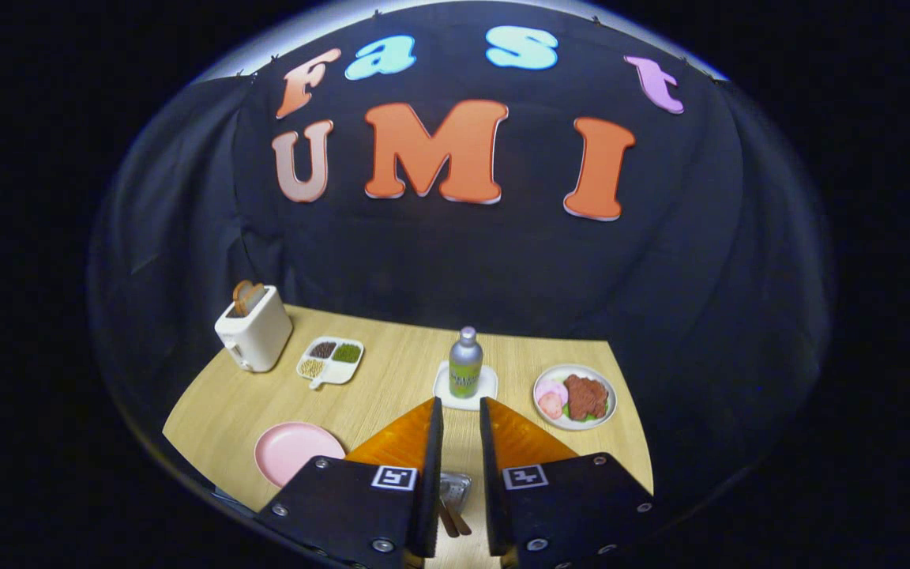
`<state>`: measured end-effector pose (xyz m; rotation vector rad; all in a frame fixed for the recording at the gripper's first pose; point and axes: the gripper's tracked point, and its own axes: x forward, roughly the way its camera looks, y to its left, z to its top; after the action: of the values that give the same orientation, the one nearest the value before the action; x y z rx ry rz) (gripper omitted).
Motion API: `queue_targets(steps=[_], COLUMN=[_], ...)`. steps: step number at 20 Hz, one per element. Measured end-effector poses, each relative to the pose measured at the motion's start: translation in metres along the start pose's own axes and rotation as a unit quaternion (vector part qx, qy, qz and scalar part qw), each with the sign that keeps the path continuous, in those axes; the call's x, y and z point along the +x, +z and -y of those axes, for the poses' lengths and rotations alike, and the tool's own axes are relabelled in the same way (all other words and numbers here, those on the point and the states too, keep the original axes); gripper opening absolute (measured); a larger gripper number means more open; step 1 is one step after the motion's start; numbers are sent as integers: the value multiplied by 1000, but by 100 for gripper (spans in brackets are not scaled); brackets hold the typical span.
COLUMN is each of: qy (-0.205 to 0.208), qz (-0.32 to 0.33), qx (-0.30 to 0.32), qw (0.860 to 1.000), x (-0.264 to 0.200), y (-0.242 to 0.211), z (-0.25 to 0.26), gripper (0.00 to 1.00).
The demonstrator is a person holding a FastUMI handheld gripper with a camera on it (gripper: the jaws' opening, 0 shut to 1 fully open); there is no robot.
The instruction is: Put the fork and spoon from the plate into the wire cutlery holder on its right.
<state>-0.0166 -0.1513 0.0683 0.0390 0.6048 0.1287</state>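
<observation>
Here, seen from the gripper's own camera, the gripper (460,411) has its two wedge-shaped fingers a narrow gap apart, clamped on nothing. Low in that gap lie metal cutlery (452,496) with brown wooden handles; fork or spoon cannot be told. On the pale wood-grain table (392,371) a smooth round pink plate (297,450) sits near left. Farther off stand a white toaster (253,332), a four-part tray (330,359), a metal bottle (465,363) whose label is unreadable, and a plate of food (575,396).

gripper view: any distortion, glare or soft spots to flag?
Gripper view: strong fisheye bend, the table edge curves; lighting even, no harsh glare; the bottle and toaster look sharp; the gripper fingers stand slightly apart, and the wire cutlery holder between them looks soft.
</observation>
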Motion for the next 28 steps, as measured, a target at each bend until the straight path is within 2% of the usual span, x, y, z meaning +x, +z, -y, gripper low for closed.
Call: queue_targets(steps=[2, 3, 5, 7, 9, 14, 18, 28], qy=[-16, -19, -31, -41, -48, -94, -92, -61], qz=[49, 74, 125, 173, 208, 306, 342, 339], qx=[28, 38, 45, 39, 29, -12, -14, -4], qw=[998, 996, 991, 983, 976, 947, 935, 939], x=[-12, -18, -34, -50, -67, -111, -134, -127], y=[24, 37, 62, 86, 106, 147, 159, 146], z=[1, 1, 7, 9, 11, 16, 5, -16], gripper=[39, 53, 68, 79, 85, 90, 91, 93])
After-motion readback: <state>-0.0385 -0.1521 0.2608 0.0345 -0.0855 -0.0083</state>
